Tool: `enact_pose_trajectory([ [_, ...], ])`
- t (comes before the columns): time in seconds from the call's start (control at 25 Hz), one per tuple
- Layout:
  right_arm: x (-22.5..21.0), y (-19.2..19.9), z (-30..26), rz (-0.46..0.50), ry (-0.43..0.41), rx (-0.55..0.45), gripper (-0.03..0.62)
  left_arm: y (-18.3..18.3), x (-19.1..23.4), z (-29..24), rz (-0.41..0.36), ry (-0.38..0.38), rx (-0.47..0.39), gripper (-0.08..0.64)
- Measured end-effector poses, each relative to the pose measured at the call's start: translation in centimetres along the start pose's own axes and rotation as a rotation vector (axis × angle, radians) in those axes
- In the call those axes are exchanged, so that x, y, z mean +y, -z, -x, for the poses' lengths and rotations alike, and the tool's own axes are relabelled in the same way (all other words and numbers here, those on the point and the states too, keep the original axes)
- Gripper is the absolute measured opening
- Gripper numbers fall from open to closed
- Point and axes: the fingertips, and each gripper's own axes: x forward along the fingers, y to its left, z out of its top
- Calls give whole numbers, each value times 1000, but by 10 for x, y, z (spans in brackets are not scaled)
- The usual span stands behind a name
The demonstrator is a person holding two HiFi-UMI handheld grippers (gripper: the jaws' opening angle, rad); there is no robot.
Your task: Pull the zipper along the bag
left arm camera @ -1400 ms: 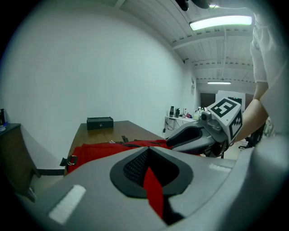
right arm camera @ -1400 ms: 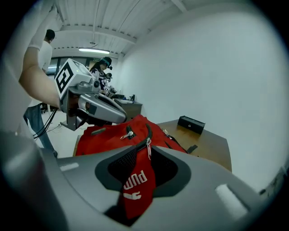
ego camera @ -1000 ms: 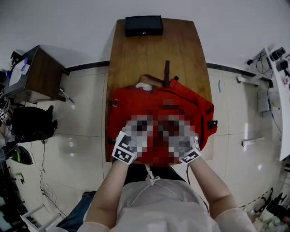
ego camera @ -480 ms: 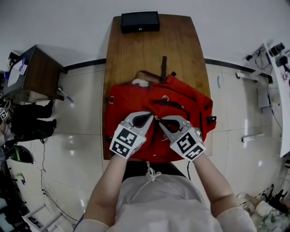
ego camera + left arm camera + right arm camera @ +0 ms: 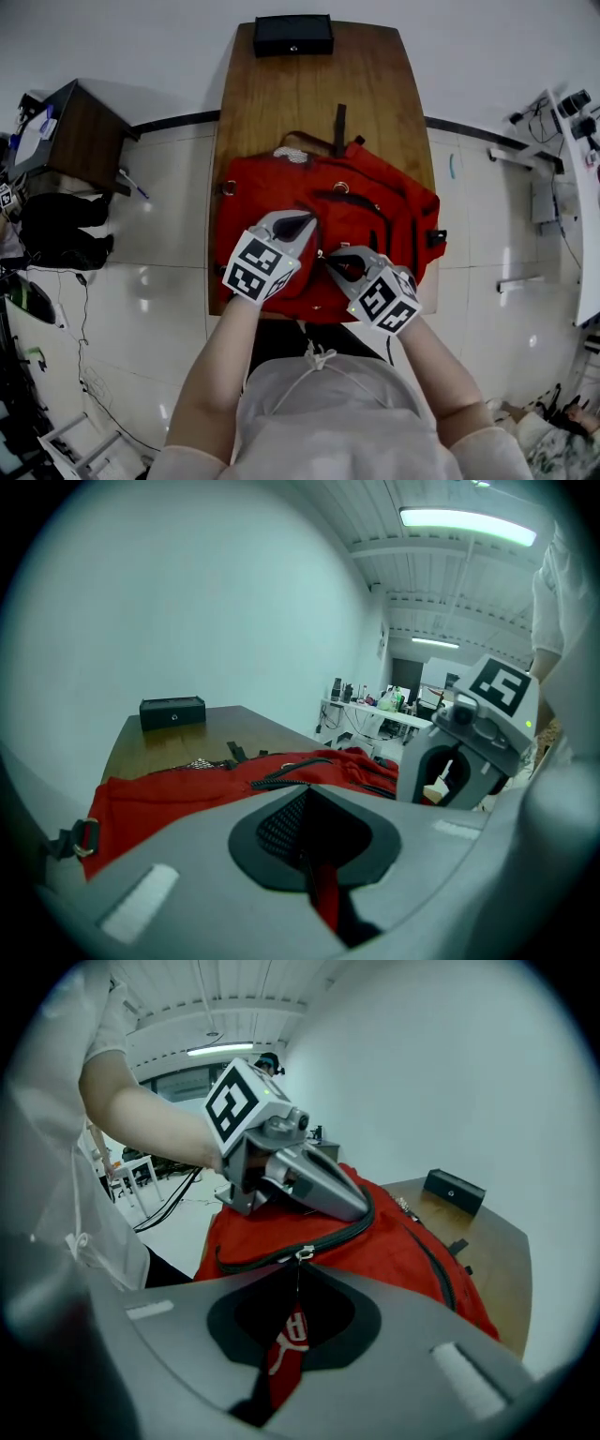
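My right gripper (image 5: pixel 327 261), jaws just clamped on the red fabric zipper tab (image 5: pixel 287 1342), has slid lower-right; my left gripper (image 5: pixel 310 222) stays pinching the red fabric backpack (image 5: pixel 384 211).

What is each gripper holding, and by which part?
Right gripper, jaws just closing, pinches the red zipper pull tab; left gripper pinches a fold of the red bag.

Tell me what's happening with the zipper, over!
Left gripper shut on bag fabric. Right gripper just closed on red pull tab. Nothing else on bag.
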Motion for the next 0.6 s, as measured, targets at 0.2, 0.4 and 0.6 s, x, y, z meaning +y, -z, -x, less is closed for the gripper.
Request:
enact_pose_trajectory([
  [0.2, 27, 12, -7, -51, -47, 17, 11, 1, 0, 0, 14, 24, -6, 8],
  [0.4, 59, 20, -16, -91, -143, 66, 11, 0, 0, 1, 18, 40, -19, 8],
  [0.6, 97, 29, -26, -152, -269, 112, 12, 0, 0, 2, 9, 34, -40, 8],
])
